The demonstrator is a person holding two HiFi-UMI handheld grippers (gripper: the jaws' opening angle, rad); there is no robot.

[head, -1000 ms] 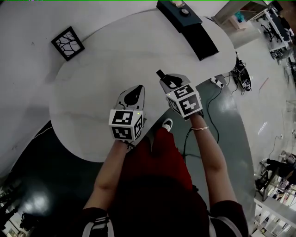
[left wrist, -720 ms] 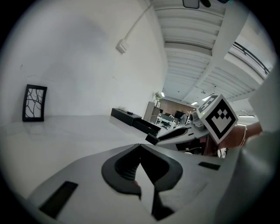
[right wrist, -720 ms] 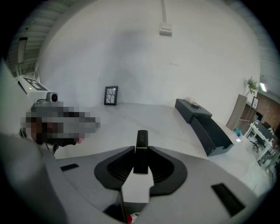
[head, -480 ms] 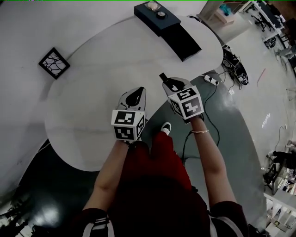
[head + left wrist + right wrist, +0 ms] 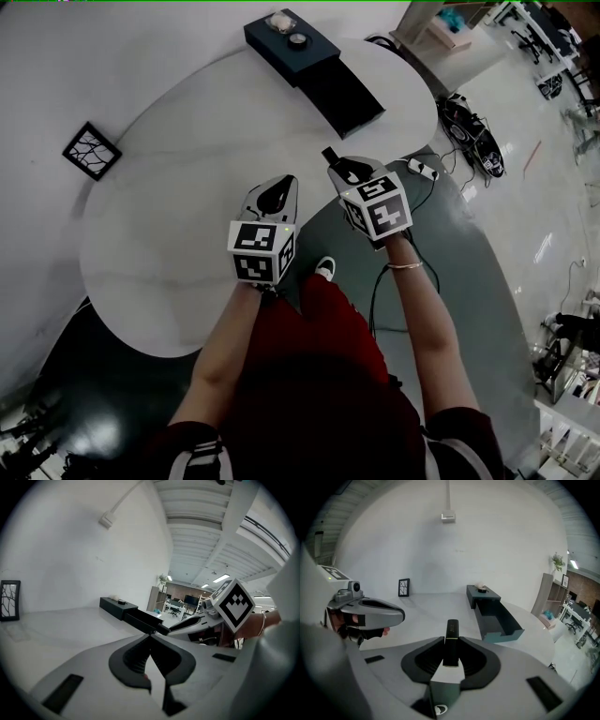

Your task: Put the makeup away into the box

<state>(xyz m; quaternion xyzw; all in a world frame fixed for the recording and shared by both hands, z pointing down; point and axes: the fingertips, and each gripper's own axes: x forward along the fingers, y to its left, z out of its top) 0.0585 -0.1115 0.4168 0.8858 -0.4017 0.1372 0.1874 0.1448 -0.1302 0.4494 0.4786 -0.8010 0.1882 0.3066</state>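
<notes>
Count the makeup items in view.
3: a slim black tube clamped in the right gripper; a pale round lump and a small dark pot, both atop the dark rectangular box. Its open drawer may hide more.

Smooth matt table (image 5: 178, 225), plastic lipstick tube (image 5: 451, 641)

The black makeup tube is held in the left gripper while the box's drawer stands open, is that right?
Not quite: the right gripper holds the black makeup tube, as the right gripper view shows. The box's drawer does stand open.
</notes>
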